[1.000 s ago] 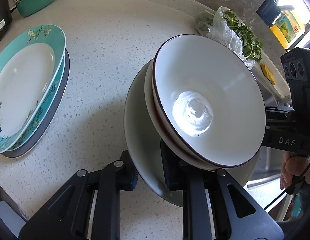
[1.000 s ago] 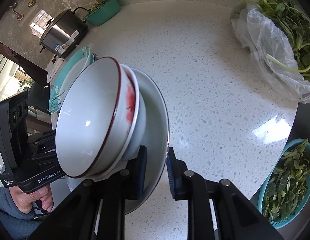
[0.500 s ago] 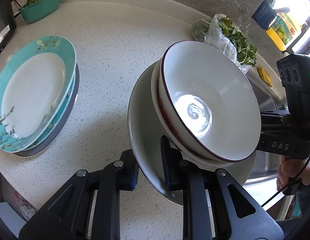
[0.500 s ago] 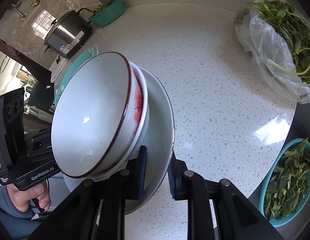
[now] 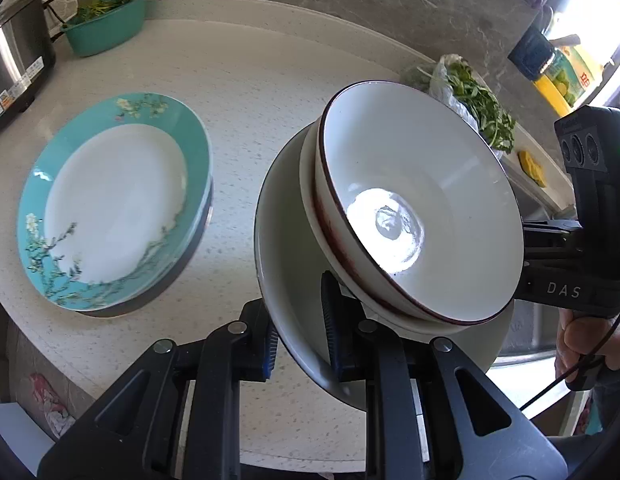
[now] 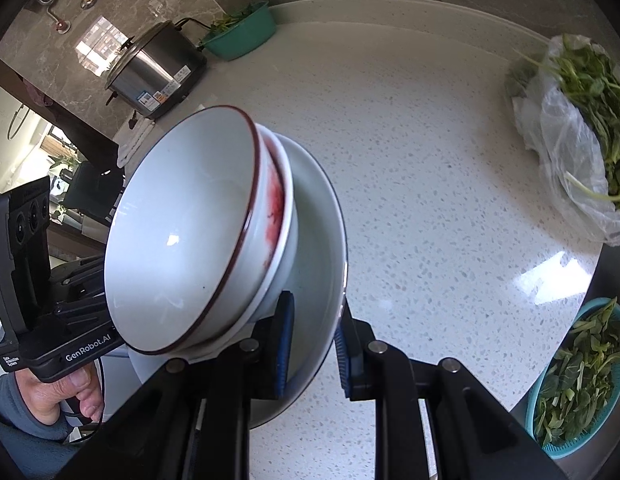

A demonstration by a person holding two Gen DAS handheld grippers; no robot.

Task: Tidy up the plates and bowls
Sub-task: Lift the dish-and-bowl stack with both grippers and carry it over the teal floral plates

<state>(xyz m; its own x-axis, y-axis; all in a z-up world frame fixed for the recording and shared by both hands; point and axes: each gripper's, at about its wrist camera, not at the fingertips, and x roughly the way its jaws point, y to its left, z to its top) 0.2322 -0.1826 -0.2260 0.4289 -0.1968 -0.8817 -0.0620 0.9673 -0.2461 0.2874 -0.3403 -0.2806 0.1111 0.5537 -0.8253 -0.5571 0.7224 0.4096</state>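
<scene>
**Both grippers clamp one plate carrying two nested bowls above the counter**

The left gripper [image 5: 298, 340] reaches forward from the lower edge of its view, its jaws closed narrowly on the near rim of a pale plate [image 5: 286, 280], one blue-padded finger on the underside and one on the upper face. The right gripper [image 6: 312, 344] grips the opposite rim of the same plate [image 6: 322, 248] in the same way, one pad on each face. Each gripper faces the other across the stack: the right unit shows at the right edge of the left wrist view with the person's right hand [image 5: 586, 340] wrapped around its handle, and the left unit shows at the left edge of the right wrist view, held by the left hand [image 6: 50, 392].

On the plate sit two nested bowls. The upper bowl [image 5: 422, 216] is white with a dark red rim line; the lower bowl [image 6: 280, 208] shows a red smear on the inner wall. The whole stack looks tilted in both views and is held over the speckled countertop [image 6: 430, 184].

To the left of the held stack, a stack of teal floral plates [image 5: 114, 200] rests on the counter. A steel rice cooker [image 6: 158, 68], a teal basin of greens [image 6: 242, 36], a plastic bag of greens [image 6: 578, 128] and a blue colander of leaves [image 6: 578, 376] stand around the counter's edge.
</scene>
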